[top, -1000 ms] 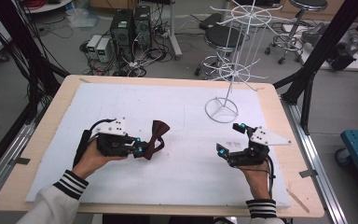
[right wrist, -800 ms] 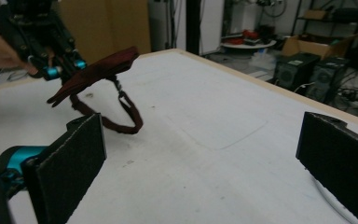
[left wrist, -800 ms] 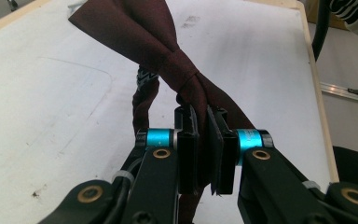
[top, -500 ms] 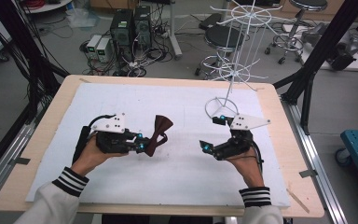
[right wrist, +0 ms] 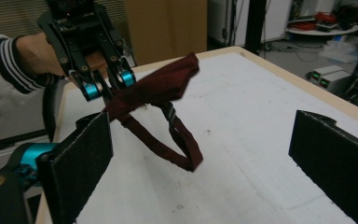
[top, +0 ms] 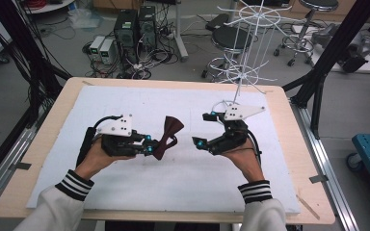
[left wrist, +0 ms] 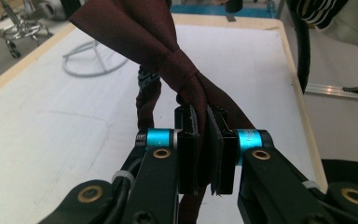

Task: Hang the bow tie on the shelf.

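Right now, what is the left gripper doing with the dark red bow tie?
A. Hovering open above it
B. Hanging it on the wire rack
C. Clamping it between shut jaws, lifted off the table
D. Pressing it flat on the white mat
C: the left gripper has its jaws shut on the bow tie, whose strap loop dangles above the white mat.

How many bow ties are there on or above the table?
1. The dark red fabric bow tie is held above the white padded table by the left tool, with its strap loop hanging below. No others visible.
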A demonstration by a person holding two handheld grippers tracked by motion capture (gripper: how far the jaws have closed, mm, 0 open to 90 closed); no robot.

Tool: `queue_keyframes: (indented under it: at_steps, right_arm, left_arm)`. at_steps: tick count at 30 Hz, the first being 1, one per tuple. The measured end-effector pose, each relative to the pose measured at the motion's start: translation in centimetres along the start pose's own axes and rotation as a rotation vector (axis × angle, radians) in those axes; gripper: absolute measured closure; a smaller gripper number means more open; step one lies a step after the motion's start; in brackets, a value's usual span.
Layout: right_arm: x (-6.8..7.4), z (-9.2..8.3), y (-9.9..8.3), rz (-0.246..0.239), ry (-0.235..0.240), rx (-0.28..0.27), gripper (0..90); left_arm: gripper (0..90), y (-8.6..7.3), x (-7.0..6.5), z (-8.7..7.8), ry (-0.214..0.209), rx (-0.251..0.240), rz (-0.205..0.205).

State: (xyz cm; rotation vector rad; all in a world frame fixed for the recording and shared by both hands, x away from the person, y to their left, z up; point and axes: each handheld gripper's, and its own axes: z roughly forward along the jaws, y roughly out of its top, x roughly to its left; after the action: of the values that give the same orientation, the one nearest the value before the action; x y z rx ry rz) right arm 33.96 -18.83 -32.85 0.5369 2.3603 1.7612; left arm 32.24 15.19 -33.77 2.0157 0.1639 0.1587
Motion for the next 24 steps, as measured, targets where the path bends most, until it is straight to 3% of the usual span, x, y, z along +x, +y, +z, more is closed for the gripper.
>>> queue_keyframes:
  at_steps: [6,8,13,16,24]
  right_arm:
    - [0.2,1.4,1.2,-0.008,0.049,0.022,7.4]
    - [0.3,2.0,1.8,-0.011,0.079,0.025,12.6]
    - [0.3,2.8,2.2,-0.012,0.100,0.041,15.9]
    - [0.4,3.1,2.4,-0.022,0.101,0.061,23.2]
    - [0.3,3.9,2.5,-0.008,0.139,0.078,27.8]
  left_arm:
    - [83.0,0.4,-0.2,0.2,-0.010,-0.009,0.026]
    - [83.0,0.5,-0.3,0.2,-0.014,-0.014,0.034]
    - [83.0,0.6,-0.5,0.3,-0.014,-0.020,0.051]
    - [83.0,0.7,-0.6,0.3,-0.012,-0.020,0.060]
    - [83.0,0.7,-0.7,0.4,-0.019,-0.013,0.075]
